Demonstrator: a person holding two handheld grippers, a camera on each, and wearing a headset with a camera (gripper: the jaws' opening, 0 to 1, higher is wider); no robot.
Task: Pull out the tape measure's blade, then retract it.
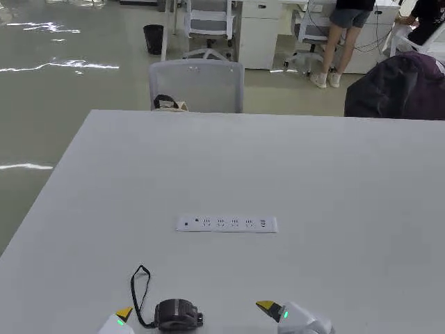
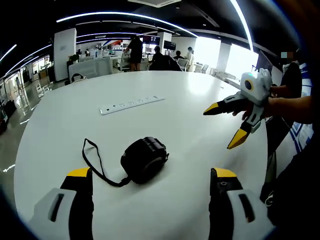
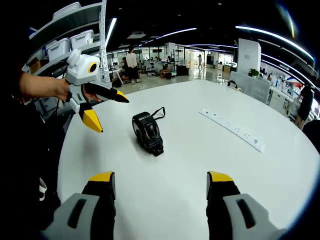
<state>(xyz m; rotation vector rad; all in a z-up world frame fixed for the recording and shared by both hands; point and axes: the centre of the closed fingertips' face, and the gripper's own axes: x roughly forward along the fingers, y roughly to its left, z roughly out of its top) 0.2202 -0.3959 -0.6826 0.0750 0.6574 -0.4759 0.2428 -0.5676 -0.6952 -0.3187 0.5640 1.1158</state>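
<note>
Now both gaping empty, left gripper [image 3: 110,114] and right gripper [image 2: 217,130] flank black tape measure [image 1: 179,314].

The room is bright and evenly lit; long ceiling light strips [image 2: 125,15] run overhead and bend into arcs in both gripper views, where the fisheye curves everything toward the edges; daylight comes in from a window [image 2: 239,60] and lays a pale sheen on the white table [image 2: 200,85]; in the head view the glossy floor [image 1: 69,90] carries white streaks of glare; the tape measure [image 2: 144,159] throws only a faint, soft shadow; the head view is sharp up close, a touch grainy far off.
</note>
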